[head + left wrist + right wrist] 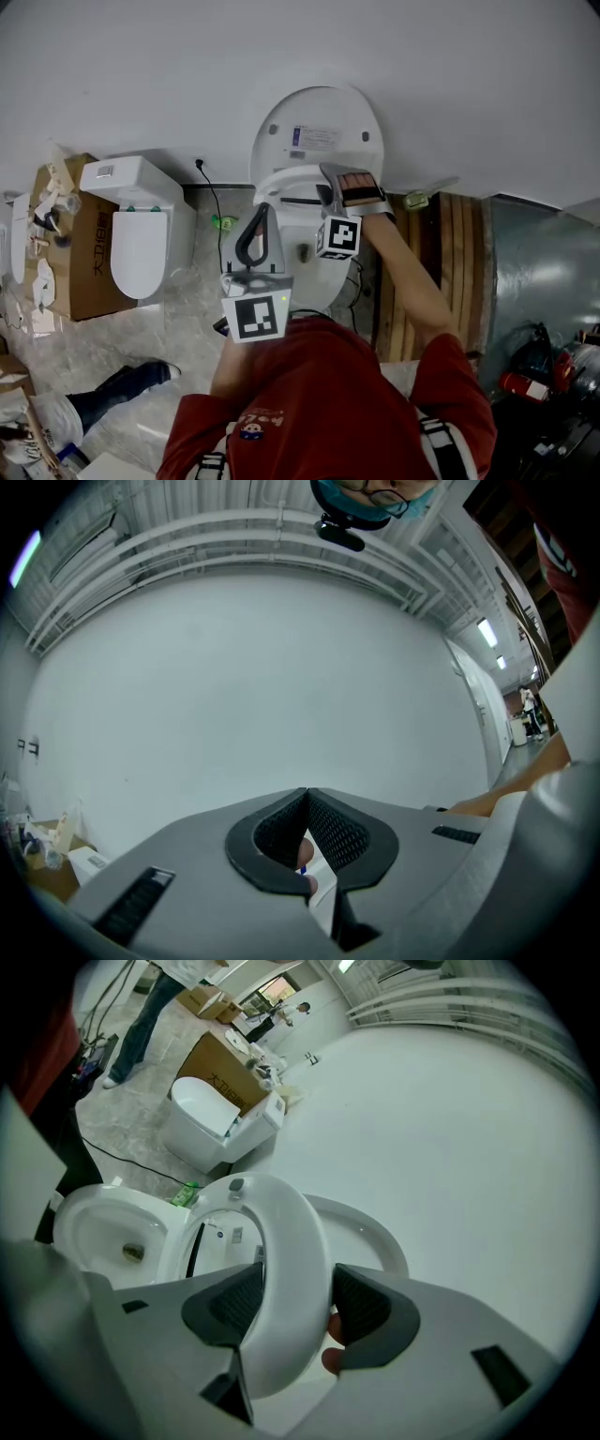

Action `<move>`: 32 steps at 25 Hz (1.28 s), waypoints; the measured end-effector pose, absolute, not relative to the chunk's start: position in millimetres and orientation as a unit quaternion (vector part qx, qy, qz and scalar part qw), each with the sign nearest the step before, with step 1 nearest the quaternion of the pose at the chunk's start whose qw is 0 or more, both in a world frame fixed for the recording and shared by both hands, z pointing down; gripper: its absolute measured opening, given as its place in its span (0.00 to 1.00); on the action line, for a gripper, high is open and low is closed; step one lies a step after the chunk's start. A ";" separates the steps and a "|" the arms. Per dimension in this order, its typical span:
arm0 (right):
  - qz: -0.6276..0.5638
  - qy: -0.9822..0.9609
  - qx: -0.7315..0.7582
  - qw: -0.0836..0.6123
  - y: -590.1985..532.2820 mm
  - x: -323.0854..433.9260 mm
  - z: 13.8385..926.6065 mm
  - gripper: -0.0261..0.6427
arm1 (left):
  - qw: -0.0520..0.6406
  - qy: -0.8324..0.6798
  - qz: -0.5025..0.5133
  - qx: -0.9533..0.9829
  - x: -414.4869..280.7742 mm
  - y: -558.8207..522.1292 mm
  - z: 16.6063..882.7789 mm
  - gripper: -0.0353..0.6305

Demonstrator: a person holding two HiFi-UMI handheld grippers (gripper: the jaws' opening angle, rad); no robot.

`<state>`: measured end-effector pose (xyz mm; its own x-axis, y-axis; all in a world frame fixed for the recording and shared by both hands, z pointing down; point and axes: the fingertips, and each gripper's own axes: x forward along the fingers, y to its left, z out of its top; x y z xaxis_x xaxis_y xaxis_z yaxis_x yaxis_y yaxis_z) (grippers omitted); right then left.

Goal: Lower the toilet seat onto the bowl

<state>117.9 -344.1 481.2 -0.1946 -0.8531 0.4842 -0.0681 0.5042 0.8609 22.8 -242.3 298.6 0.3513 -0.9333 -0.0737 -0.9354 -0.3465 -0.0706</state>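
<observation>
My right hand-held gripper [295, 1307] pinches the glossy toilet seat [281, 1232]; a slip would slam it onto the bowl [94, 1218] at nine o'clock. My left hand-held gripper [307, 841] has its jaws together, empty.

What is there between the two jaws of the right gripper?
The white rim of the toilet seat lies between them, and the right gripper is shut on it. The right gripper view shows this plainly.
</observation>
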 end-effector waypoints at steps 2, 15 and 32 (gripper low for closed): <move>-0.363 -0.689 0.336 0.530 -336.1 116.7 481.4 0.40 | 0.053 0.571 0.008 -0.819 25.8 -235.9 298.1 0.07; -0.375 -0.711 0.326 0.498 -275.9 108.5 489.2 0.38 | 0.044 0.599 -0.029 -0.799 36.3 -176.3 319.6 0.07; -0.367 -0.711 0.338 0.496 -219.2 97.2 506.7 0.36 | 0.027 0.596 -0.055 -0.801 22.6 -131.9 339.4 0.07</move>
<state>97.2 -219.2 506.7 -0.2796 -0.8444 0.4570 -0.1169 0.5024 0.8567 22.6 -131.9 339.4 0.2834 -0.9574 0.0557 -0.9515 -0.2880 -0.1085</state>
